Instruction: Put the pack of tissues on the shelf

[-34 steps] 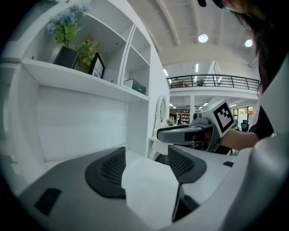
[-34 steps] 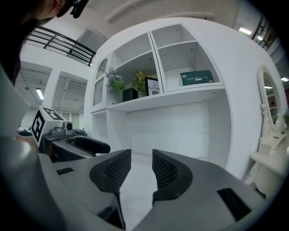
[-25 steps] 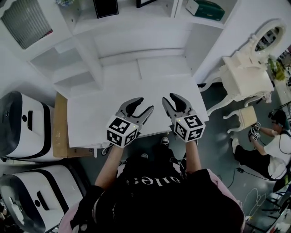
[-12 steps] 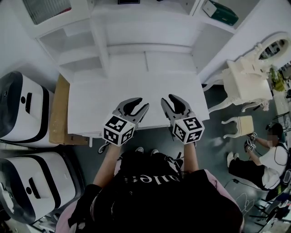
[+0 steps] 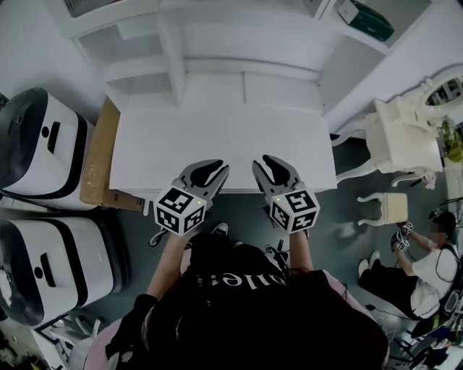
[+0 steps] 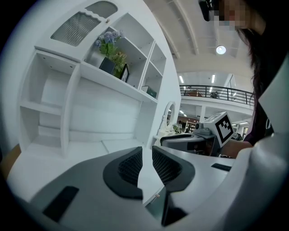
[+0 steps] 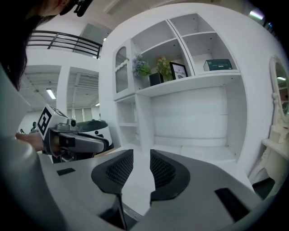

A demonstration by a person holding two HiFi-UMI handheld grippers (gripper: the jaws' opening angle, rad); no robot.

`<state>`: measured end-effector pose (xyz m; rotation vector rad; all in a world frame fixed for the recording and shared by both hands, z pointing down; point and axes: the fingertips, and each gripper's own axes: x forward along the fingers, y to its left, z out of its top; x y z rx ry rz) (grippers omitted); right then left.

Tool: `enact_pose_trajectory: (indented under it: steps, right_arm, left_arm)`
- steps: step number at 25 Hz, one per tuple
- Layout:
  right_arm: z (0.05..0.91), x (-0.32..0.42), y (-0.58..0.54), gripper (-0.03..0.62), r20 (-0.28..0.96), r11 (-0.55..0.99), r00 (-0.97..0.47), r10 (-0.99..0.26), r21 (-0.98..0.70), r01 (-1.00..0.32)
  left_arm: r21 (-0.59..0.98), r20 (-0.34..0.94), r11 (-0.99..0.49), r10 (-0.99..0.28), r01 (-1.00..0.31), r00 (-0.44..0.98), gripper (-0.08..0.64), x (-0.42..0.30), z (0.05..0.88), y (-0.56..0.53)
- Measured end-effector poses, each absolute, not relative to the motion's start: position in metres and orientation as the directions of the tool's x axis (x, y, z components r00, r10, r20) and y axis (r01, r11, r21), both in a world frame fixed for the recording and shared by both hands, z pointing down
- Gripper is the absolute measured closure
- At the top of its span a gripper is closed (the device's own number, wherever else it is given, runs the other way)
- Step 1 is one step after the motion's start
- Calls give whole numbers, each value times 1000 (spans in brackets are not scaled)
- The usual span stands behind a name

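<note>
The green pack of tissues point(image 5: 367, 19) lies on the upper right shelf of the white unit, also in the right gripper view point(image 7: 220, 65) and small in the left gripper view point(image 6: 151, 93). Both grippers hover side by side over the front edge of the white desk point(image 5: 217, 130), far from the pack. My left gripper point(image 5: 217, 171) point(image 6: 147, 153) has just been closing; only a narrow gap remains and nothing is between the jaws. My right gripper point(image 5: 273, 168) point(image 7: 142, 155) has also closed a little, still open and empty.
Two white machines point(image 5: 43, 152) stand left of the desk beside a brown board point(image 5: 98, 166). A white vanity table point(image 5: 405, 137) and stool point(image 5: 391, 206) are at the right, with a person sitting on the floor point(image 5: 427, 253). Plants and a picture frame point(image 7: 178, 70) fill the middle shelf.
Both grippers have drawn back from over the desk toward its front edge. The left jaws have come nearly together; the right jaws have narrowed slightly.
</note>
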<state>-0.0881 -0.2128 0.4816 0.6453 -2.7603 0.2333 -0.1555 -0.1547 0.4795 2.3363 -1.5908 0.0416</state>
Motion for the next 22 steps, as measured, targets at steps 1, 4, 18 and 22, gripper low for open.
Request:
enact_pose_trajectory:
  steps: [1,4,18,22]
  right_arm:
    - [482,-86,-209,459,317,889,-861,-397,-99,-446]
    - [485,-79,-196,490,311,900,-878,-365,-122,-418]
    - [486,-44,-143,518,275,940,-933,-233,-181,-288]
    - [484,-39,-134,518,281,950,-936,-212,-165,-265]
  left_arm:
    - [241,204,-326,-904,-914,376,482,-152,481,-149]
    - [246,227,-301,-906,-921,356,486,-140,488,-132]
    - [225,192,-133,-965,-965,178,510,-117,485,-66]
    - [225,187,-126,-968,-966,170,511,-111,485,-56]
